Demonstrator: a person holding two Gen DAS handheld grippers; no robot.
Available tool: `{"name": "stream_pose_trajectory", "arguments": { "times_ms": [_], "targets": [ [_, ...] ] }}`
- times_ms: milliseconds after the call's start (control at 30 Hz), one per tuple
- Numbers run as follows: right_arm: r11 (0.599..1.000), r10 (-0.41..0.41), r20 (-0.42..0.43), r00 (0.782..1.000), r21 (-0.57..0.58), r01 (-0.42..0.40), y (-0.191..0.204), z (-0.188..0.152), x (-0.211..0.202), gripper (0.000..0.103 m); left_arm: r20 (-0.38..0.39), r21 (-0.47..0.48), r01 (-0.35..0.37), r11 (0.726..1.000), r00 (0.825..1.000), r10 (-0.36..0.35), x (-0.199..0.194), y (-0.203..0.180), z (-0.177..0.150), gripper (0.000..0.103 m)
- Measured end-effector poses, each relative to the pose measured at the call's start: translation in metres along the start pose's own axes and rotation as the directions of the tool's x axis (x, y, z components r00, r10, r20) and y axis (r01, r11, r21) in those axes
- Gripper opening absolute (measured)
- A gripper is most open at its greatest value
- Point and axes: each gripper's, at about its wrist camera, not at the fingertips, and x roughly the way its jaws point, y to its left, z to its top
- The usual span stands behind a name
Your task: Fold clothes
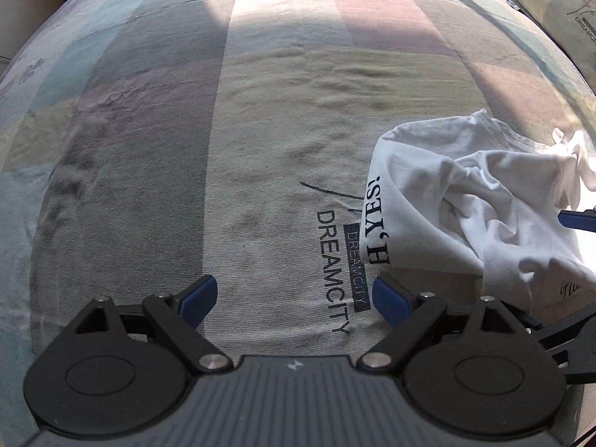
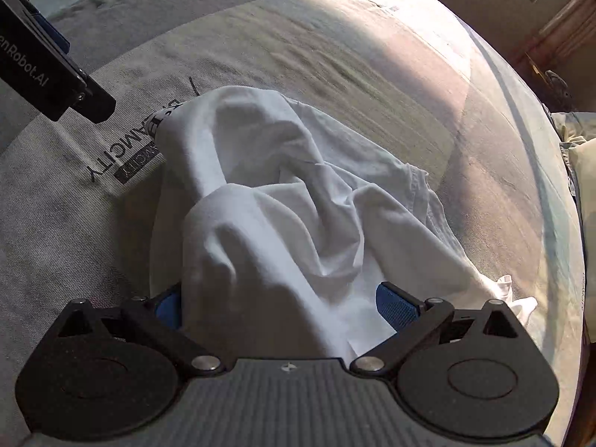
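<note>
White T-shirt (image 2: 283, 201) lies crumpled near the bed's (image 1: 186, 130) near edge. Right gripper (image 2: 279, 309) fingers spread wide astride a raised fold, unclamped; left gripper (image 1: 294, 298) wide open, empty. Next: pinch an edge to spread the cloth flat.

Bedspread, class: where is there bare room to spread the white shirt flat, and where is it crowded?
The bedspread lies bare to the left of the DREAMCITY print and beyond it toward the sunlit stripe. It is crowded on the right, where the crumpled shirt lies with the right gripper open around its folds.
</note>
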Motion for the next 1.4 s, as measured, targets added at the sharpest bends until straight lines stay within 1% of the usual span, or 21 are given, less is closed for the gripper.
{"name": "stream_pose_trajectory", "arguments": {
  "times_ms": [67, 133, 200, 267, 333, 433, 500, 567, 700, 767, 800, 833, 867, 933, 967, 1067, 1100, 1167, 1233, 1300, 1400],
  "targets": [
    [1.0, -0.021, -0.027, 0.999, 0.022, 0.022, -0.024, -0.014, -0.003, 0.103, -0.004, 0.005, 0.023, 1.0, 1.0, -0.023, 0.002, -0.008, -0.002, 0.09],
    [0.998, -0.05, -0.053, 0.997, 0.035, 0.052, -0.045, -0.023, -0.003, 0.103, -0.014, -0.006, 0.069, 0.998, 0.998, -0.069, 0.007, -0.018, -0.003, 0.09],
    [0.997, -0.037, -0.064, 0.997, 0.069, 0.041, -0.063, -0.027, -0.004, 0.103, -0.024, -0.025, 0.13, 0.991, 0.991, -0.13, 0.011, -0.03, -0.004, 0.09],
    [0.994, -0.024, -0.068, 0.997, 0.107, 0.031, -0.076, -0.029, -0.005, 0.103, -0.039, -0.022, 0.168, 0.985, 0.985, -0.169, 0.016, -0.045, -0.005, 0.09],
    [0.992, -0.035, -0.076, 0.997, 0.12, 0.044, -0.083, -0.03, -0.003, 0.103, -0.057, -0.014, 0.203, 0.979, 0.977, -0.204, 0.021, -0.06, -0.007, 0.09],
    [0.985, -0.046, -0.094, 0.995, 0.163, 0.061, -0.095, -0.037, 0.0, 0.103, -0.081, -0.01, 0.228, 0.974, 0.97, -0.228, 0.034, -0.076, -0.012, 0.09],
    [0.976, -0.023, -0.108, 0.994, 0.214, 0.046, -0.101, -0.041, 0.004, 0.103, -0.085, -0.014, 0.235, 0.972, 0.968, -0.235, 0.042, -0.083, -0.013, 0.09],
    [0.972, -0.009, -0.11, 0.994, 0.233, 0.035, -0.103, -0.044, 0.006, 0.103, -0.066, 0.009, 0.231, 0.973, 0.971, -0.23, 0.044, -0.092, -0.01, 0.09],
    [0.978, -0.015, -0.093, 0.996, 0.206, 0.034, -0.1, -0.046, 0.007, 0.103, 0.006, 0.075, 0.241, 0.968, 0.97, -0.242, 0.043, -0.107, 0.003, 0.09],
    [0.975, -0.009, -0.095, 0.995, 0.219, 0.029, -0.101, -0.046, 0.008, 0.103, 0.008, 0.094, 0.139, 0.986, 0.99, -0.141, 0.049, -0.106, 0.008, 0.09],
    [0.974, -0.007, -0.096, 0.995, 0.224, 0.028, -0.102, -0.045, 0.006, 0.103, 0.009, 0.103, 0.082, 0.991, 0.996, -0.083, 0.052, -0.106, 0.01, 0.09],
    [0.974, -0.006, -0.095, 0.995, 0.225, 0.028, -0.103, -0.045, 0.005, 0.103, 0.012, 0.107, 0.016, 0.994, 1.0, -0.018, 0.053, -0.1, 0.009, 0.09],
    [0.975, -0.008, -0.09, 0.996, 0.222, 0.028, -0.103, -0.044, 0.003, 0.103, 0.018, 0.103, -0.04, 0.994, 0.999, 0.038, 0.053, -0.091, 0.007, 0.09],
    [0.977, -0.015, -0.077, 0.997, 0.211, 0.031, -0.103, -0.043, 0.0, 0.103, 0.006, 0.069, -0.127, 0.989, 0.992, 0.127, 0.053, -0.066, 0.001, 0.092],
    [0.978, -0.02, -0.072, 0.997, 0.205, 0.034, -0.102, -0.043, -0.001, 0.103, -0.007, 0.048, -0.172, 0.984, 0.985, 0.173, 0.053, -0.053, -0.002, 0.092],
    [0.981, -0.03, -0.059, 0.998, 0.191, 0.04, -0.1, -0.042, -0.003, 0.103, -0.028, 0.029, -0.287, 0.957, 0.957, 0.288, 0.053, -0.017, -0.005, 0.088],
    [0.981, -0.029, -0.059, 0.998, 0.192, 0.04, -0.099, -0.042, -0.003, 0.103, -0.03, 0.013, -0.262, 0.965, 0.964, 0.263, 0.048, -0.017, -0.005, 0.088],
    [0.98, -0.026, -0.059, 0.998, 0.196, 0.037, -0.098, -0.042, -0.003, 0.103, -0.027, -0.024, -0.181, 0.983, 0.983, 0.181, 0.037, -0.024, -0.004, 0.089],
    [0.98, -0.025, -0.06, 0.998, 0.194, 0.036, -0.097, -0.042, -0.002, 0.103, -0.022, -0.061, -0.099, 0.993, 0.995, 0.098, 0.025, -0.03, -0.004, 0.089],
    [0.98, -0.026, -0.064, 0.998, 0.193, 0.038, -0.096, -0.042, -0.001, 0.103, -0.014, -0.097, -0.016, 0.995, 1.0, 0.015, 0.013, -0.036, -0.004, 0.089],
    [0.979, -0.022, -0.069, 0.997, 0.199, 0.036, -0.096, -0.041, 0.0, 0.103, 0.005, -0.15, 0.109, 0.983, 0.994, -0.11, -0.004, -0.046, -0.003, 0.091]
  ]
}}
